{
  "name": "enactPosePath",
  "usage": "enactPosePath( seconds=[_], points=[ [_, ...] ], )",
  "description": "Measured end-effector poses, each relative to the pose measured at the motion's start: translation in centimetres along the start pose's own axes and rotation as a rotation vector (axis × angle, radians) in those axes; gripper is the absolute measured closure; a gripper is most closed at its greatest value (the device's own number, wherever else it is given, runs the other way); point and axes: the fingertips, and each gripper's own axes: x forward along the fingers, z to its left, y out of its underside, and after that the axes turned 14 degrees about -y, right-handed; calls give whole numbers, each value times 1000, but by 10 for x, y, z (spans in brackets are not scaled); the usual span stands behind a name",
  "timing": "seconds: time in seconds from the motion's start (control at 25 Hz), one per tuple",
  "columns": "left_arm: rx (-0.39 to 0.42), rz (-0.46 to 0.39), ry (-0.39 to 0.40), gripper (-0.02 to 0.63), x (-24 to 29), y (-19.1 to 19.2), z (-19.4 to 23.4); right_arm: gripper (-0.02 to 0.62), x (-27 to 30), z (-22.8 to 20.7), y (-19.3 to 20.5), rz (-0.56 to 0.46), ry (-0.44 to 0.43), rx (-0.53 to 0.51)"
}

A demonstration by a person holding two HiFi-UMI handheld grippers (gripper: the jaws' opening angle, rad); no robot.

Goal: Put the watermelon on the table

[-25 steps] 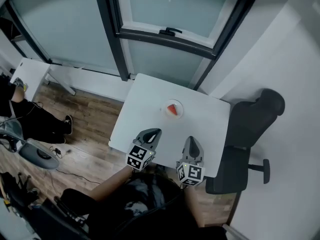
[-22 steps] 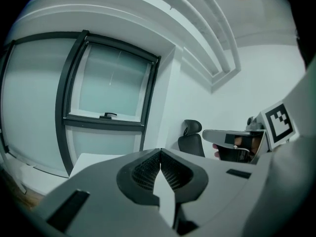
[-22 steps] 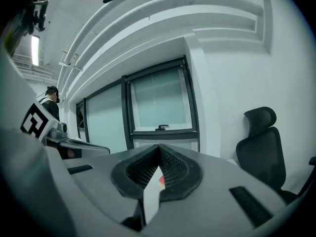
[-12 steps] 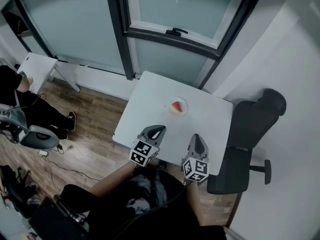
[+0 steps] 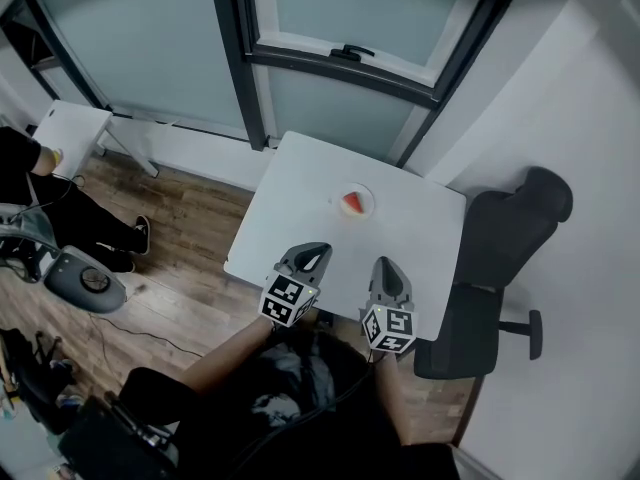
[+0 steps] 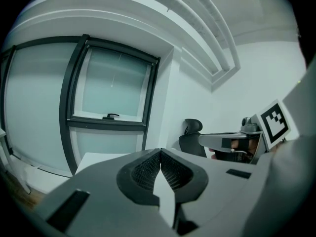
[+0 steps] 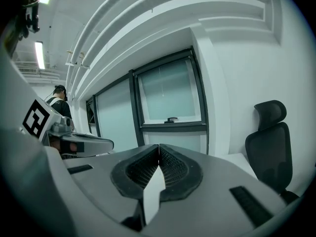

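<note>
A red watermelon slice (image 5: 352,203) lies on a small white plate (image 5: 366,197) near the far middle of the white table (image 5: 300,198). My left gripper (image 5: 312,253) hovers over the table's near edge, its jaws shut with nothing between them. To its right my right gripper (image 5: 384,265) is also shut and empty. Both point toward the plate and stay well short of it. In the left gripper view the closed fingertips (image 6: 160,153) meet; the right gripper view shows its fingertips (image 7: 159,147) touching too. The watermelon is hidden in both gripper views.
A black office chair (image 5: 500,258) stands close to the table's right side. Windows with dark frames (image 5: 345,63) rise behind the table. On the wooden floor at left are a second small white table (image 5: 65,133), a seated person (image 5: 60,223) and a chair base (image 5: 85,283).
The head view has shifted slightly, so the scene sits a bit differently in frame. Both grippers stay shut near the table's near edge, the right one tilted a little.
</note>
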Motion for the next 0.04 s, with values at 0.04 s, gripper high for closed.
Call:
enactPosePath(
  seconds=[0.04],
  points=[
    [5, 0, 5, 600, -1, 1, -2, 584, 0, 1, 0, 0, 0, -1]
  ],
)
